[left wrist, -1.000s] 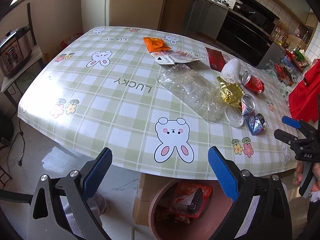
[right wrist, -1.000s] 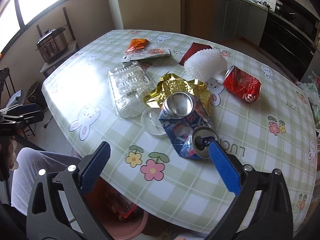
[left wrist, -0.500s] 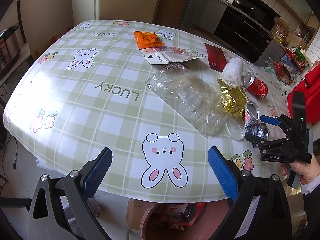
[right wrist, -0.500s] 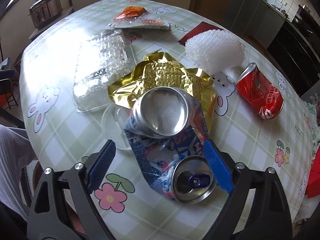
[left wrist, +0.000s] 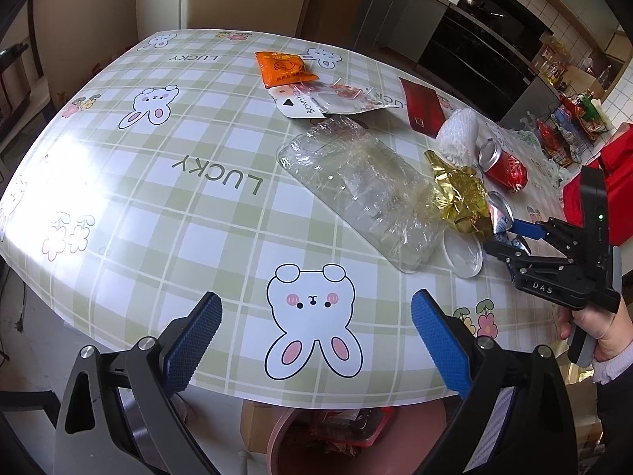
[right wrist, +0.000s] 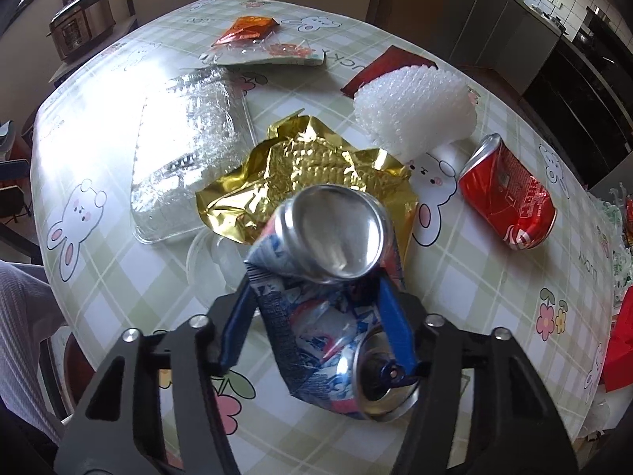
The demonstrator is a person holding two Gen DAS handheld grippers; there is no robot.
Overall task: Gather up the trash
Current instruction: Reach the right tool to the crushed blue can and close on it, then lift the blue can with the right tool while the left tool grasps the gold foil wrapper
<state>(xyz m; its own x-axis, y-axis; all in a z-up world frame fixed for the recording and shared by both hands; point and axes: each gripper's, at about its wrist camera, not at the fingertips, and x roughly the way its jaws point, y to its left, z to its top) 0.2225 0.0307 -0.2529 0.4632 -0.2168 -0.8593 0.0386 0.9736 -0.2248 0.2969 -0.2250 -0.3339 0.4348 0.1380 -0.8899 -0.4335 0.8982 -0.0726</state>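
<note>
A crushed blue can (right wrist: 320, 277) lies on the checked table (left wrist: 166, 182) and also shows in the left wrist view (left wrist: 499, 213). My right gripper (right wrist: 316, 308) has closed its blue fingers (right wrist: 389, 316) on the can's flattened middle; it also shows in the left wrist view (left wrist: 514, 237). Nearby lie gold foil (right wrist: 312, 174), a clear plastic tray (left wrist: 356, 194), a crushed red can (right wrist: 508, 198), white foam netting (right wrist: 415, 111) and a clear lid (left wrist: 463, 255). My left gripper (left wrist: 314, 340) is open and empty above the table's near edge.
An orange packet (left wrist: 283, 67), a clear snack bag (left wrist: 336, 101) and a dark red packet (left wrist: 423, 111) lie farther back. A pink bin (left wrist: 336, 439) holding wrappers stands under the near edge. Kitchen counters are behind the table.
My right gripper has moved down onto the blue can and its fingers have closed from wide open onto the can. My left gripper has advanced a little over the table edge.
</note>
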